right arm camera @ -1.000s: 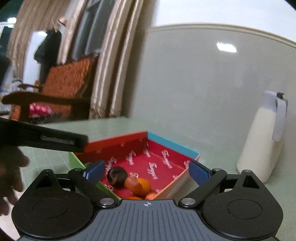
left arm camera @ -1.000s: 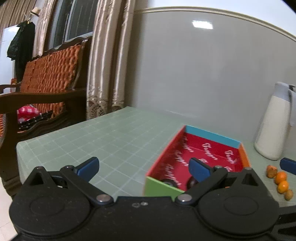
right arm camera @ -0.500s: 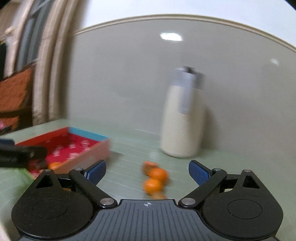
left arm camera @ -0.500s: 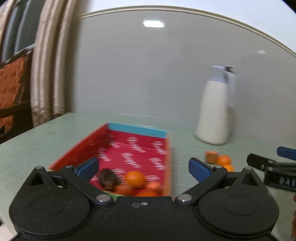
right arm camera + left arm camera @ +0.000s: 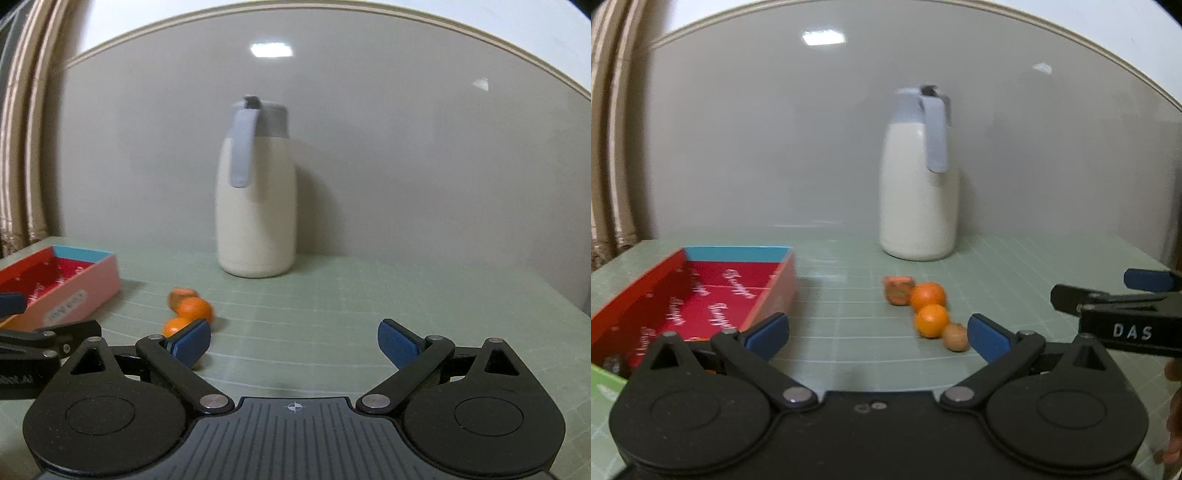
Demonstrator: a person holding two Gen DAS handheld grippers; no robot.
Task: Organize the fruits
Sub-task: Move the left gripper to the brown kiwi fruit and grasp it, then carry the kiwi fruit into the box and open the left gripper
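Note:
A red-lined box [image 5: 713, 291] with a blue far wall sits on the table at left; it also shows in the right wrist view [image 5: 70, 291]. Several small fruits lie in a row on the table: an orange-brown one [image 5: 897, 290], two oranges [image 5: 928, 295] [image 5: 931, 320] and a brown one [image 5: 955, 336]. In the right wrist view the oranges [image 5: 192, 308] lie just beyond my left finger. My left gripper [image 5: 877, 332] is open and empty, facing the fruits. My right gripper [image 5: 293, 341] is open and empty, to the right of them.
A tall white jug [image 5: 918, 192] with a grey lid and handle stands at the back near the wall; it also shows in the right wrist view [image 5: 256, 206]. The table [image 5: 1015, 269] has a green gridded cover. Curtains [image 5: 609, 147] hang at far left.
Both grippers have swung right, away from the box toward the loose fruits and the jug. Both stay open and empty.

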